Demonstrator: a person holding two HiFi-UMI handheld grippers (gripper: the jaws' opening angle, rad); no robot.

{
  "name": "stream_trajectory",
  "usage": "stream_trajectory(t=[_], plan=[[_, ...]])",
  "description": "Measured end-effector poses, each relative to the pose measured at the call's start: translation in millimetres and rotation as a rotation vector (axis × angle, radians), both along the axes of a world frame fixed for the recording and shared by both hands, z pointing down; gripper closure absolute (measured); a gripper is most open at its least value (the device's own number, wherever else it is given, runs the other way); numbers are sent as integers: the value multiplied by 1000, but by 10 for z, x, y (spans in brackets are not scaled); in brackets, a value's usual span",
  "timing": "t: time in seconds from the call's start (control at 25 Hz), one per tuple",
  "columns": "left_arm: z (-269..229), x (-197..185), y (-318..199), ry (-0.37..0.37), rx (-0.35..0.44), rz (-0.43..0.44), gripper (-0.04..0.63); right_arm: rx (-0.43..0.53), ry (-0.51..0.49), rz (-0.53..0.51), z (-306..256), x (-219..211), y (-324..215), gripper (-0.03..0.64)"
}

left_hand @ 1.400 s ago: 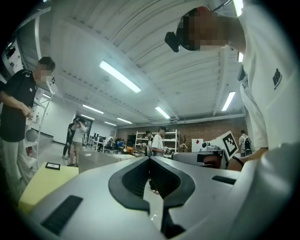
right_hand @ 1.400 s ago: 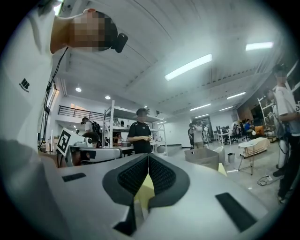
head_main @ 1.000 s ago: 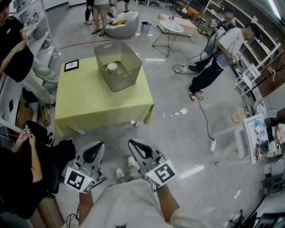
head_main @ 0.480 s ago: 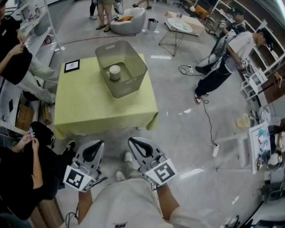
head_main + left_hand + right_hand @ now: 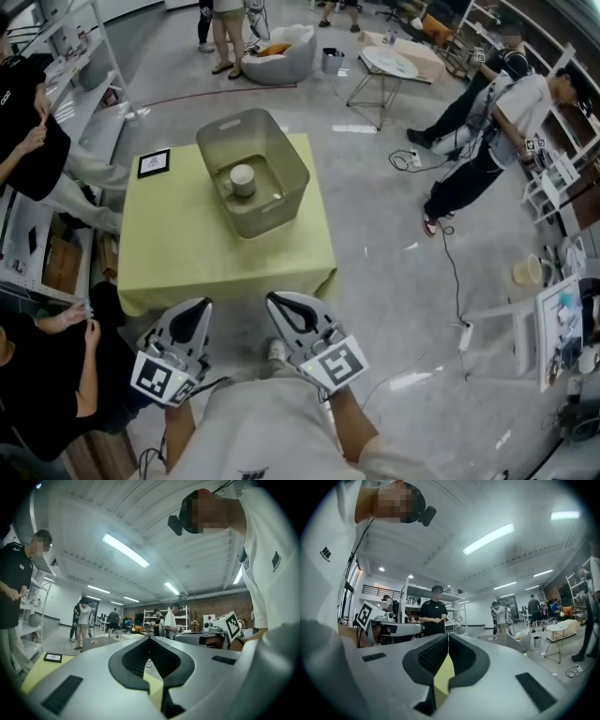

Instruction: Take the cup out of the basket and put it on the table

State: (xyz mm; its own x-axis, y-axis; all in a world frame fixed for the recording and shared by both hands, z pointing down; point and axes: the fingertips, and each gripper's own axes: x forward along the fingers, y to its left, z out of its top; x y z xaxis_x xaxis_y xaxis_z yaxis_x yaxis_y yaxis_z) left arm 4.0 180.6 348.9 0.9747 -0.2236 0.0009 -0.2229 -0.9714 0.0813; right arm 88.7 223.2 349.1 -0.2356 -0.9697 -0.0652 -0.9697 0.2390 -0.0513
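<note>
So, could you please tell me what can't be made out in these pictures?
Head view: whether the cup holds anything; too small.
Right gripper view: the cup, not visible through the basket wall.
Head view: print on the framed card; too small.

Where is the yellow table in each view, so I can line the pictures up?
Head view: centre, upper half; the yellow table carries the basket.
Left gripper view: lower left edge, plus a sliver behind the closed jaw tips.
Right gripper view: only a yellow sliver behind the closed jaw tips.
Shared landmark: the person in the black shirt by the white shelves, on the table's left in all three.
</note>
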Motion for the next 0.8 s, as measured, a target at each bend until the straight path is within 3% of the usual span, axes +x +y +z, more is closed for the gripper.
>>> stream_trajectory(t=[0.36,0.8], plan=[[-13,409,-370,0,11,-30,594,20,-35,-30,-33,397,-399,607],[109,575,-1155,3,-4,-15,594,2,-41,-16,75,558,-1174,607]])
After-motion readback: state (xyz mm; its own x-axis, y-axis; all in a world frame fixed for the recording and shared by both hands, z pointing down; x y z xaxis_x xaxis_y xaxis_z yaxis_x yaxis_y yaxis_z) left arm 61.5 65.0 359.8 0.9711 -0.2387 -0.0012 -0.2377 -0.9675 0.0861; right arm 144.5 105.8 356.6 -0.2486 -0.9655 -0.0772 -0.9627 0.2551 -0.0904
